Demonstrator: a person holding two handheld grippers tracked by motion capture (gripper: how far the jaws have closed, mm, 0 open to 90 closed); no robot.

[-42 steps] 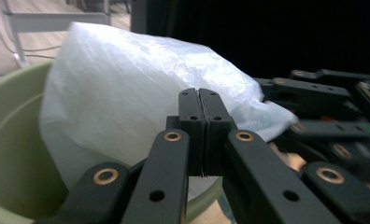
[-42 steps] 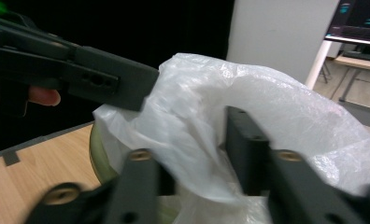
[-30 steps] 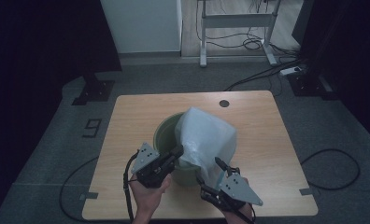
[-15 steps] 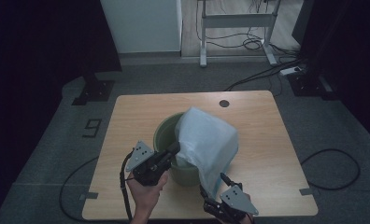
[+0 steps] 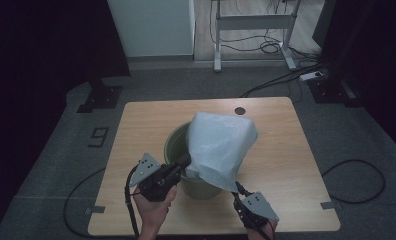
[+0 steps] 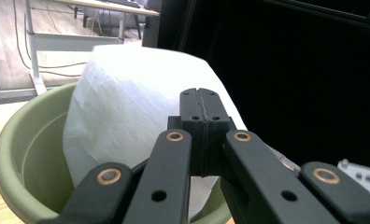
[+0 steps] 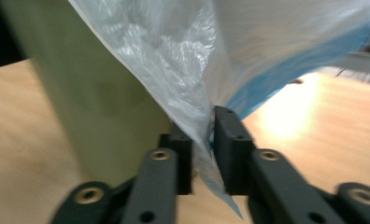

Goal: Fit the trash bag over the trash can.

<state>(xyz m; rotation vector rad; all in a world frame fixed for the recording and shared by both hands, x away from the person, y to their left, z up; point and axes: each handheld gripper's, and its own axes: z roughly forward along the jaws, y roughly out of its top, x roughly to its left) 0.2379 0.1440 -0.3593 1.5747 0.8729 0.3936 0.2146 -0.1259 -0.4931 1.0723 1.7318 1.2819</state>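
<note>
A pale green bucket (image 5: 176, 143) stands near the middle of the wooden table (image 5: 146, 125). A white translucent plastic bag (image 5: 221, 145) puffs up out of it and drapes over its right side. My left gripper (image 5: 184, 161) is at the bucket's near-left rim, shut on the bag's edge. In the left gripper view its jaws (image 6: 202, 100) are pressed together in front of the bag (image 6: 127, 102) and bucket (image 6: 29, 149). My right gripper (image 5: 237, 189) is low at the bucket's near-right side. It (image 7: 204, 126) is shut on the bag's hanging corner (image 7: 174, 51) beside the bucket wall (image 7: 89, 93).
A dark round grommet (image 5: 240, 110) sits at the table's far edge. Beyond the table stand a white desk frame (image 5: 251, 20), floor cables (image 5: 276, 47) and a power strip (image 5: 311, 76). A black stand base (image 5: 100, 97) is at the far left.
My right gripper has drawn back toward the near table edge and downward, pulling the bag's corner down the bucket's right side. The left gripper has stayed at the rim.
</note>
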